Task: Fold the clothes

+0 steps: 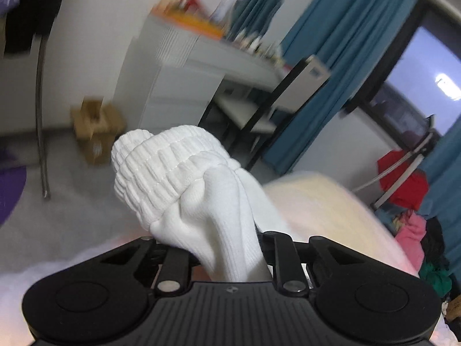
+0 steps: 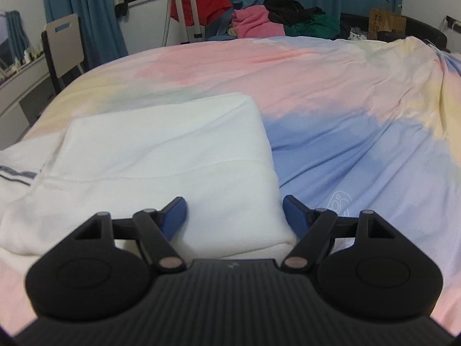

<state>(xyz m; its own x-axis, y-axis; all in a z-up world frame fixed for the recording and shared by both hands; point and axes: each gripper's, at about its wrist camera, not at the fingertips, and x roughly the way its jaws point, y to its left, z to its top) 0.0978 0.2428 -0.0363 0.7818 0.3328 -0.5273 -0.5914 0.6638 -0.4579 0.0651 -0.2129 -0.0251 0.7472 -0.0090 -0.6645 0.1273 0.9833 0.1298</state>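
In the left wrist view, the left gripper [image 1: 227, 248] is seen clenched on a white sleeve [image 1: 201, 190]: the fabric is pinched between the drawn-in black arms, and its ribbed cuff [image 1: 161, 161] is bunched above and ahead of the jaws, lifted clear of the bed. The fingertips themselves are hidden by the cloth. Beyond it, the room is blurred — a brown cardboard box [image 1: 96, 132] on the floor, a white desk [image 1: 201, 66] and blue curtains [image 1: 331, 57] can still be made out.

In the right wrist view, the right gripper [image 2: 234, 216] is held wide apart, nothing grasped. The near right corner of the folded white garment [image 2: 161, 161] lies between the blue pads [image 2: 175, 216], which are not pressed on it; whether the cloth is touched cannot be told. The garment is spread on a pastel bedsheet [image 2: 331, 109]. Farther off — at the bed's far edge — a pile of clothes [image 2: 276, 20] is heaped.
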